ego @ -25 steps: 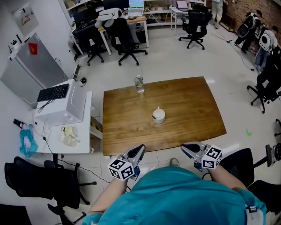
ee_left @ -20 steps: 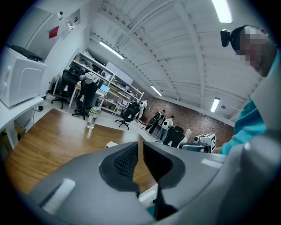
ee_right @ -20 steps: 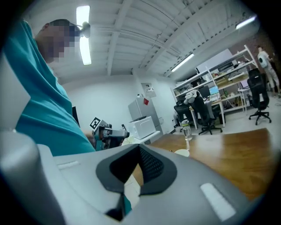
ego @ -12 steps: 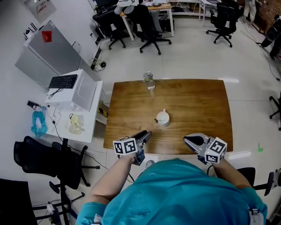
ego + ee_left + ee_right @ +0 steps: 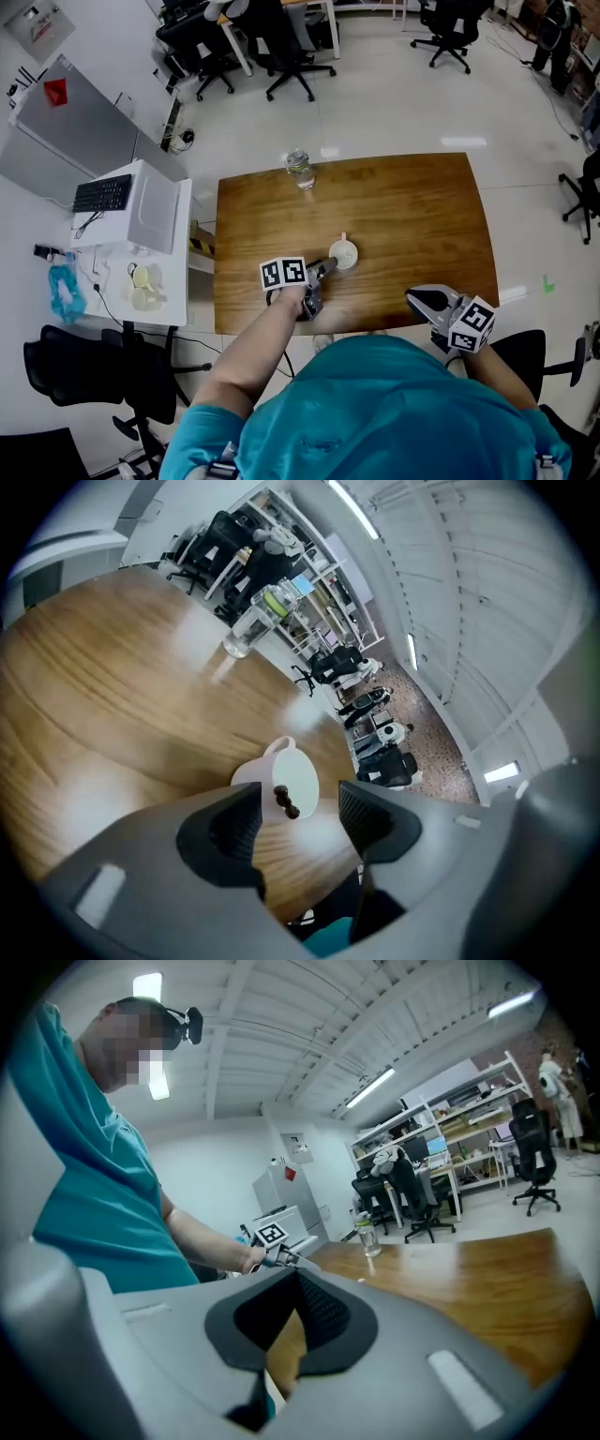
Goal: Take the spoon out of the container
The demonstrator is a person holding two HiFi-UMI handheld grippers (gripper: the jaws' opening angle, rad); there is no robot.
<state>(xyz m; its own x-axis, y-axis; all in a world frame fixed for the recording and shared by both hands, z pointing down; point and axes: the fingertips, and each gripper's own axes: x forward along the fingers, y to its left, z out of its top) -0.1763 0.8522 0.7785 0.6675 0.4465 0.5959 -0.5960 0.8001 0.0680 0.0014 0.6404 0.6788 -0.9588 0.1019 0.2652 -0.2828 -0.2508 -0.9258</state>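
Note:
A white cup (image 5: 343,254) stands near the middle of the wooden table (image 5: 412,216). A spoon with a dark beaded handle (image 5: 282,802) leans out of the cup (image 5: 289,775) toward me. My left gripper (image 5: 322,273) reaches over the front of the table, its tips just short of the cup. Its jaws are opening; in the left gripper view (image 5: 302,810) the spoon's handle end shows in the gap, and neither pad touches it. My right gripper (image 5: 419,298) hangs off the table's front edge, its pads (image 5: 314,1312) together with nothing held.
A clear water bottle (image 5: 300,169) stands at the table's far left edge. A white side table with a keyboard (image 5: 103,193) is to the left. Office chairs (image 5: 281,47) and desks stand on the floor beyond.
My left gripper has moved forward from the table's front edge to just before the cup, and its jaws have spread. The right gripper has stayed near the front edge.

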